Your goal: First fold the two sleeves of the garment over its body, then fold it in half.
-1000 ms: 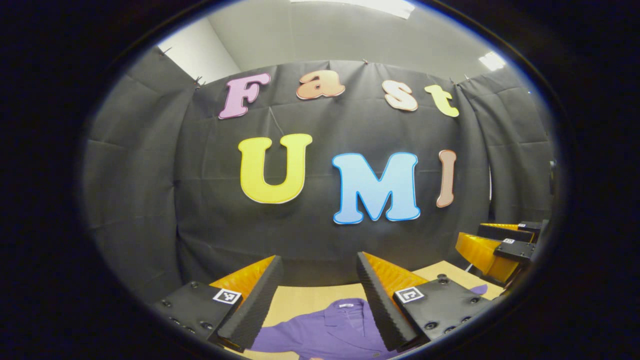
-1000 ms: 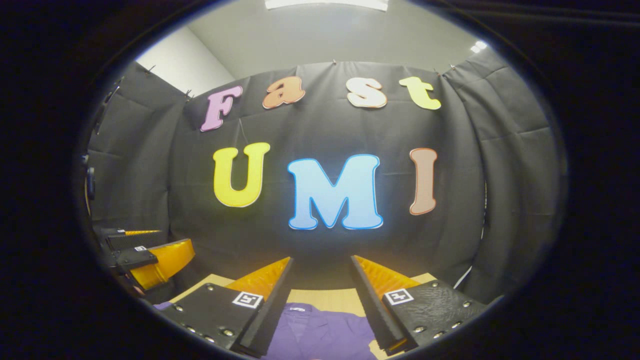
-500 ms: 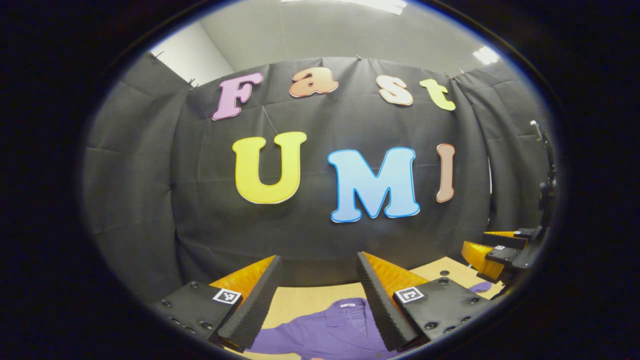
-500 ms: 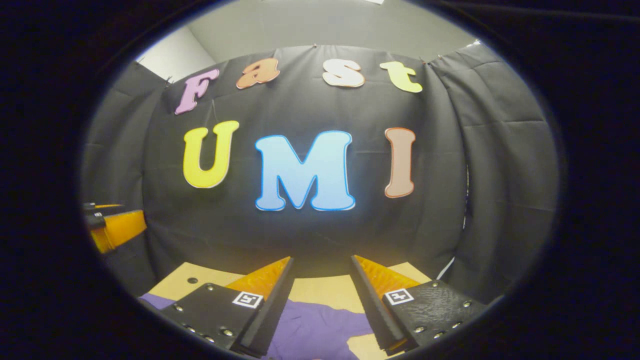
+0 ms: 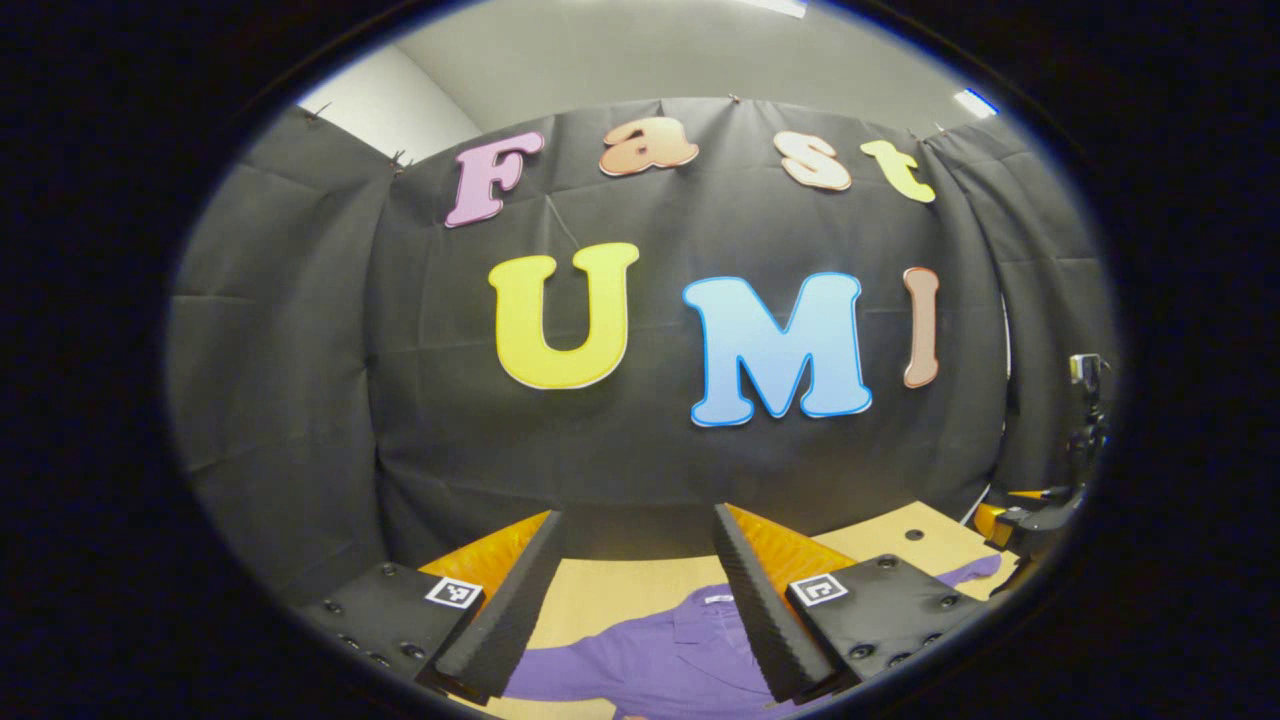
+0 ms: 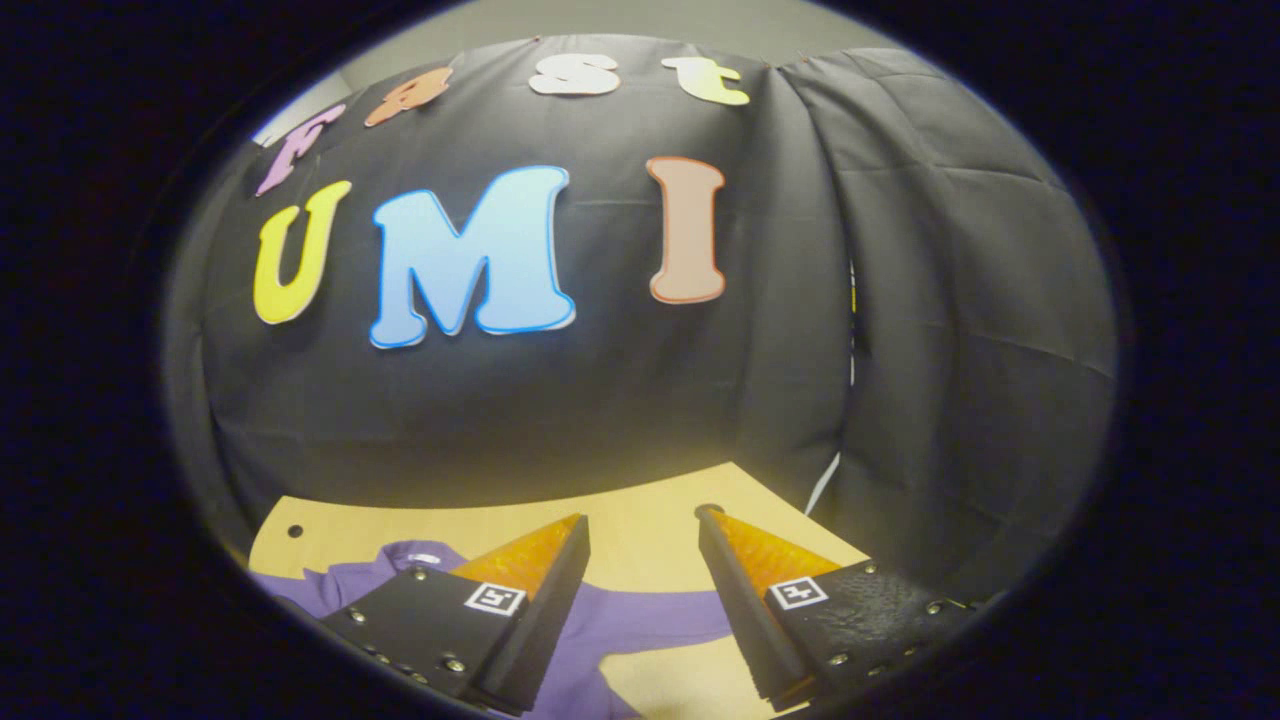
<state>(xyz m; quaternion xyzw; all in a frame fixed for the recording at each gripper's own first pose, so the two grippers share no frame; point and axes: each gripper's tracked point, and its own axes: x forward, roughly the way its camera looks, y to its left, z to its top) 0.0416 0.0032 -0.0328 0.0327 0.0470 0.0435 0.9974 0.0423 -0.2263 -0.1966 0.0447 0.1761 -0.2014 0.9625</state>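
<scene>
Zero folds done: shirt flat on table, sleeve out. Left gripper and right gripper agape, empty. All folds left.

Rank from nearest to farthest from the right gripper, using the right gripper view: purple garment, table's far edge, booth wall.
1. Purple garment: below and between the open fingers of the right gripper.
2. Table's far edge: beyond the garment.
3. Booth wall: behind the table.
</scene>
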